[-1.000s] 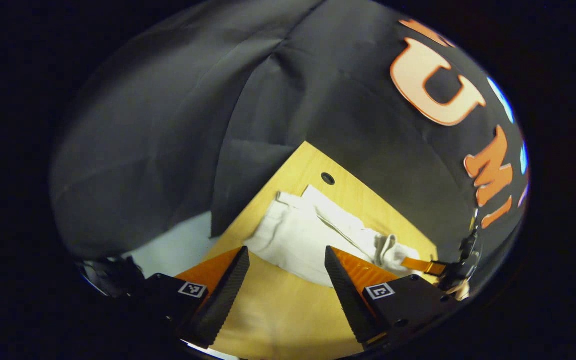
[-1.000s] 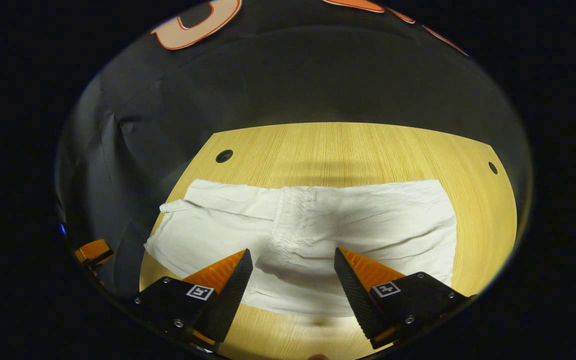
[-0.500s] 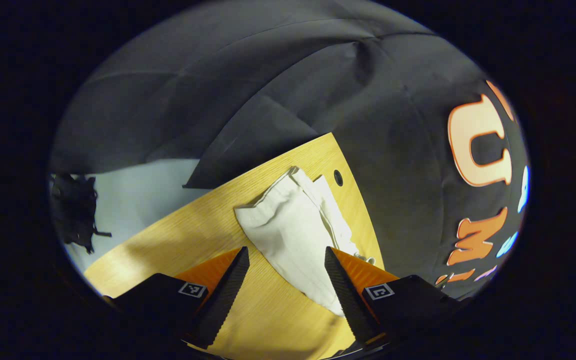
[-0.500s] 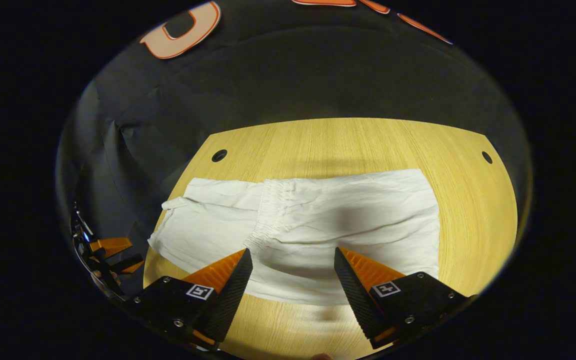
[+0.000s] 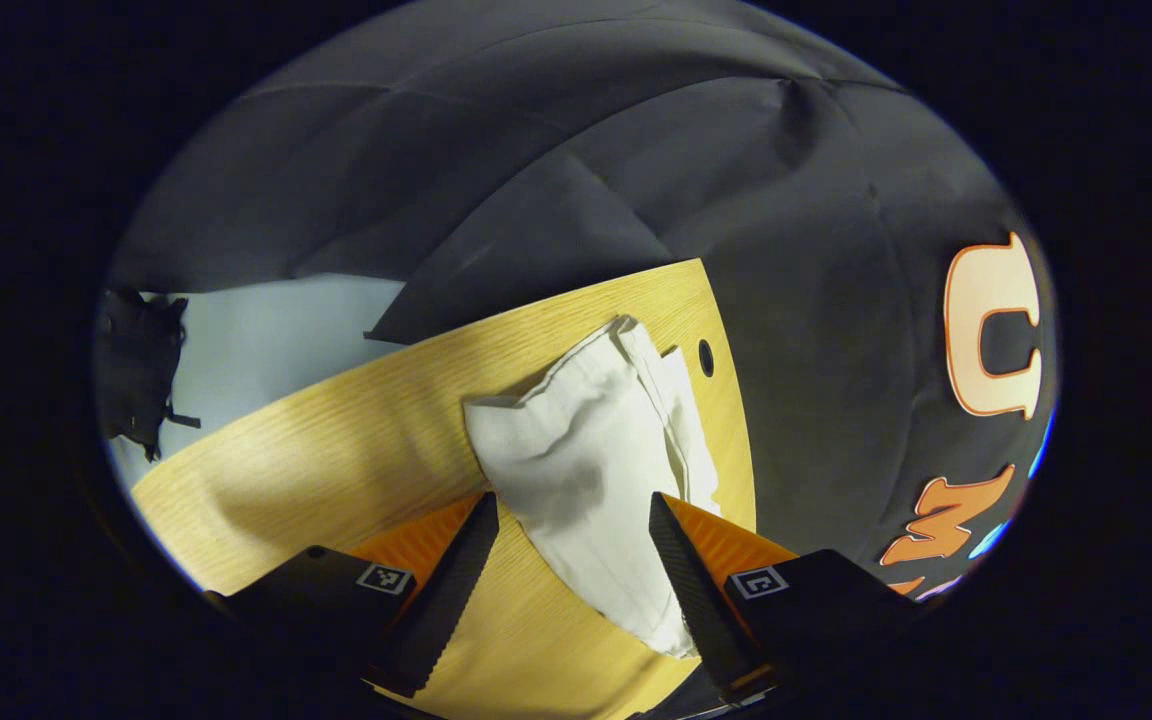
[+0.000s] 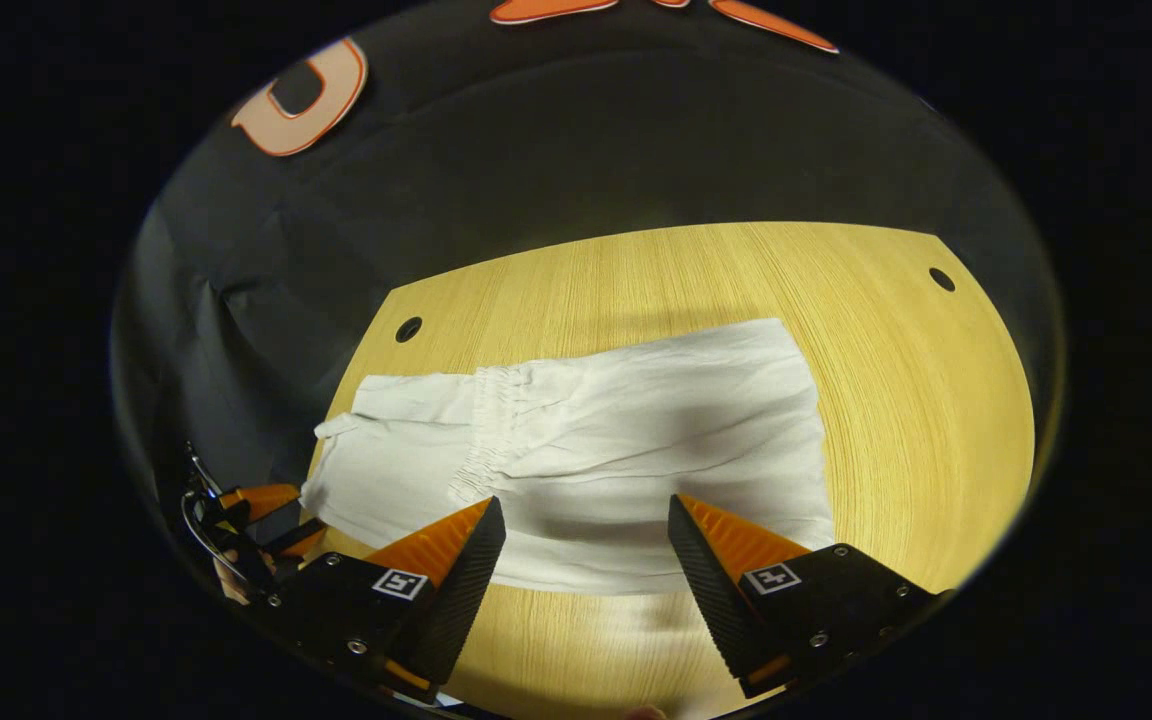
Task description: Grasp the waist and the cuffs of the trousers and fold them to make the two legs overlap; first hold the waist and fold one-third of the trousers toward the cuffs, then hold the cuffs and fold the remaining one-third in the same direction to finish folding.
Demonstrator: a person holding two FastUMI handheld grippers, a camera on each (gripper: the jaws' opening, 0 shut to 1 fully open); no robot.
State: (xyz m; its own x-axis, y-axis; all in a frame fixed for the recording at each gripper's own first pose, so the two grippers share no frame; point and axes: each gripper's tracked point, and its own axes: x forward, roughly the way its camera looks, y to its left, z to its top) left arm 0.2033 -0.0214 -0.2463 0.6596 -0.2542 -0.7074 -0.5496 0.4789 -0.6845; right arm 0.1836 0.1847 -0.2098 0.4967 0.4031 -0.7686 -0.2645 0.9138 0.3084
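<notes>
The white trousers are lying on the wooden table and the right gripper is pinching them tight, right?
Not quite. The white trousers do lie on the wooden table, but the right gripper is open, its fingers spread apart above the cloth and pinching nothing, as the right gripper view shows.

Left claw (image 5: 574, 520) has its two fingers spread wide apart, gripping nothing; right claw (image 6: 586, 525) likewise stands open with both fingers parted and nothing between them; in the right gripper view the left claw (image 6: 271, 515) sits at about 8 o'clock, fingers apart
</notes>
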